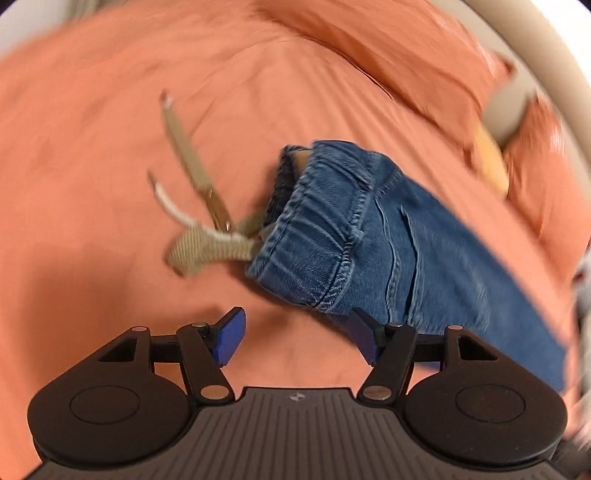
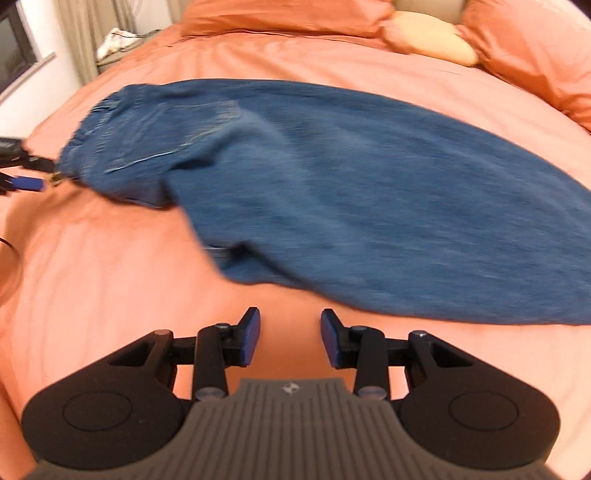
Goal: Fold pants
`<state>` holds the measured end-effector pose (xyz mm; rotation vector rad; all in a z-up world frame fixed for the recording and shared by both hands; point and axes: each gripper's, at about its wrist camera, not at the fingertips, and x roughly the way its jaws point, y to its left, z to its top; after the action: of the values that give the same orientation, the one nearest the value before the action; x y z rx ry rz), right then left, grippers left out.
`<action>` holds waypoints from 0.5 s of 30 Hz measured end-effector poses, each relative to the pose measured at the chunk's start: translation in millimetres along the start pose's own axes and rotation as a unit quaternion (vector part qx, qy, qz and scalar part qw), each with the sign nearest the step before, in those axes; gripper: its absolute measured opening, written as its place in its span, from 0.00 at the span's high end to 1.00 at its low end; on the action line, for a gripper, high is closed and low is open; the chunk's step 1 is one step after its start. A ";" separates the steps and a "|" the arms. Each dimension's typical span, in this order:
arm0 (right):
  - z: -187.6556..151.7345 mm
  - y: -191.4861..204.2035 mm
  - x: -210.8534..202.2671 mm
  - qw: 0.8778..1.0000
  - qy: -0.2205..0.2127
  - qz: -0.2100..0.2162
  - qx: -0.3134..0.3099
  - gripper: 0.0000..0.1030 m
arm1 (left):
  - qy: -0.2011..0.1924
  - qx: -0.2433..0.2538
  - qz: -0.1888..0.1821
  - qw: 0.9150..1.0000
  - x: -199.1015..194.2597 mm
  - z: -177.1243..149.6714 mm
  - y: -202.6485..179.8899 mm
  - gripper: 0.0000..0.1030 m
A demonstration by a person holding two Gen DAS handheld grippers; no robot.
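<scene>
The left claw [image 1: 297, 339] hangs spread wide with nothing between its blue pads, just short of the waistband of the pants [image 1: 369, 236]. The right claw [image 2: 290, 338] is partly parted and empty over bare bed [image 2: 110, 277] beside the legs. The pants [image 2: 332, 192] lie flat on the bed, long axis crosswise in the right view, waistband pointing left, beige drawstring [image 1: 207, 236] trailing out.

Home bedroom: orange-sheeted bed [image 2: 110, 295], pillows [image 2: 535, 48], curtain [image 2: 85, 33].
</scene>
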<state>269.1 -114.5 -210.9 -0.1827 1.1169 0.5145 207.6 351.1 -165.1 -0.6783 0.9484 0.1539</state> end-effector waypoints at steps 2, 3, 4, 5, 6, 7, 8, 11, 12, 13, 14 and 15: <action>2.5 15.5 9.5 1.000 -0.007 0.002 -0.012 0.68 | -0.010 -0.056 -0.029 0.998 8.5 -2.0 13.1 0.27; 4.7 20.5 15.6 1.000 -0.010 0.000 -0.017 0.68 | -0.016 -0.084 -0.042 0.995 12.8 -2.7 19.1 0.27; 7.3 25.4 20.3 1.000 -0.013 0.000 -0.020 0.68 | -0.021 -0.110 -0.057 0.992 17.4 -3.4 24.5 0.27; 10.0 28.9 24.5 1.000 -0.017 0.000 -0.022 0.68 | -0.025 -0.134 -0.070 0.988 20.9 -3.2 29.1 0.27; 12.9 33.4 29.3 1.000 -0.019 0.000 -0.022 0.68 | -0.027 -0.151 -0.080 0.985 26.3 -3.5 32.3 0.26; 17.1 37.2 33.7 0.999 -0.022 -0.001 -0.023 0.68 | -0.030 -0.162 -0.084 0.983 31.2 -3.0 34.3 0.26; 21.0 41.0 38.1 0.999 -0.026 -0.005 -0.029 0.68 | -0.035 -0.168 -0.087 0.981 34.8 -2.8 34.7 0.28; 32.0 49.0 43.8 0.998 -0.033 -0.021 -0.046 0.69 | -0.047 -0.171 -0.087 0.980 39.3 1.2 32.0 0.51; 34.8 49.1 45.7 0.998 -0.030 -0.020 -0.047 0.70 | -0.052 -0.166 -0.080 0.981 37.7 4.7 28.5 0.56; 37.5 49.3 46.2 0.998 -0.025 -0.020 -0.047 0.85 | -0.057 -0.157 -0.068 0.984 33.8 9.0 23.5 0.64; 39.5 49.2 45.1 0.998 -0.022 -0.020 -0.051 0.90 | -0.063 -0.149 -0.062 0.985 28.5 13.1 18.9 0.69; 41.9 49.4 42.0 0.998 -0.021 -0.015 -0.055 0.90 | -0.068 -0.140 -0.057 0.986 20.8 20.3 12.6 0.71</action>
<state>293.3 -42.5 -224.4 -0.2827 1.0446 0.5506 228.9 369.7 -179.4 -0.9665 0.7622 0.2319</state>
